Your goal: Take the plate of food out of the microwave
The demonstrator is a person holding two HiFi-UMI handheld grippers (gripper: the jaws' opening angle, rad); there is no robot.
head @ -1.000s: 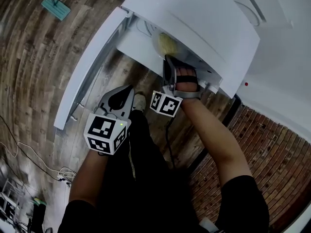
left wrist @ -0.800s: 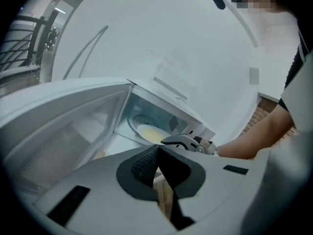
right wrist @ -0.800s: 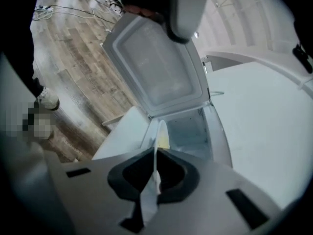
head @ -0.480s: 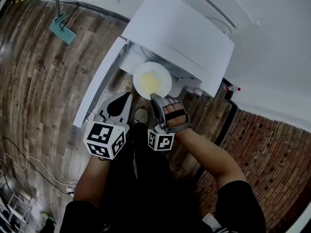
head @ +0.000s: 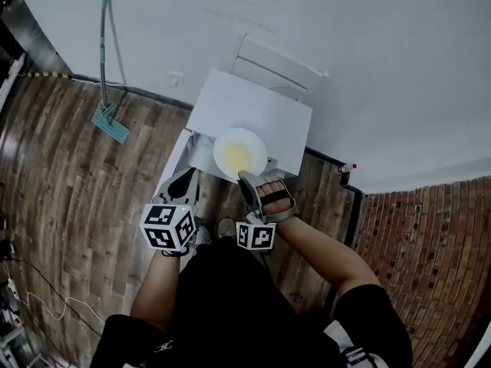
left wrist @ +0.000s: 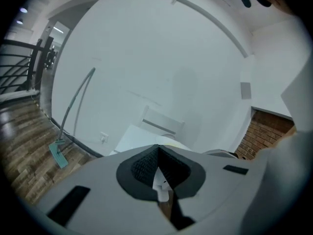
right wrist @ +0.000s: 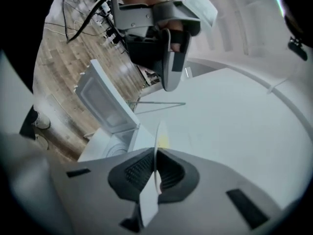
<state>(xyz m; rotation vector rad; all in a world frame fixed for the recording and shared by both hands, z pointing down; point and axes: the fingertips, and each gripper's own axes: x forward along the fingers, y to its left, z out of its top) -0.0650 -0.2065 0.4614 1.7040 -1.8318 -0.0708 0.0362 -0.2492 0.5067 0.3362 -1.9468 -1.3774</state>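
Observation:
In the head view a white plate [head: 239,153] with yellow food hangs level at the front edge of the white microwave [head: 257,110], whose door [head: 175,163] stands open to the left. My right gripper [head: 247,179] is shut on the plate's near rim. In the right gripper view the plate [right wrist: 158,131] shows edge-on, pinched between the pads of the right gripper [right wrist: 155,154]. My left gripper [head: 184,184] hovers by the open door with its jaws together and nothing in them. The left gripper [left wrist: 157,150] points over the microwave top [left wrist: 132,137] toward the wall.
A mop with a teal head [head: 112,124] leans on the white wall at the left. A brick wall [head: 433,259] rises at the right. A small red-capped bottle [head: 347,167] sits right of the microwave. Cables [head: 34,313] trail over the wooden floor.
The right gripper has drawn the plate out of the microwave's cavity and holds it in front. The head view has pulled back and higher. The left gripper stays near the door.

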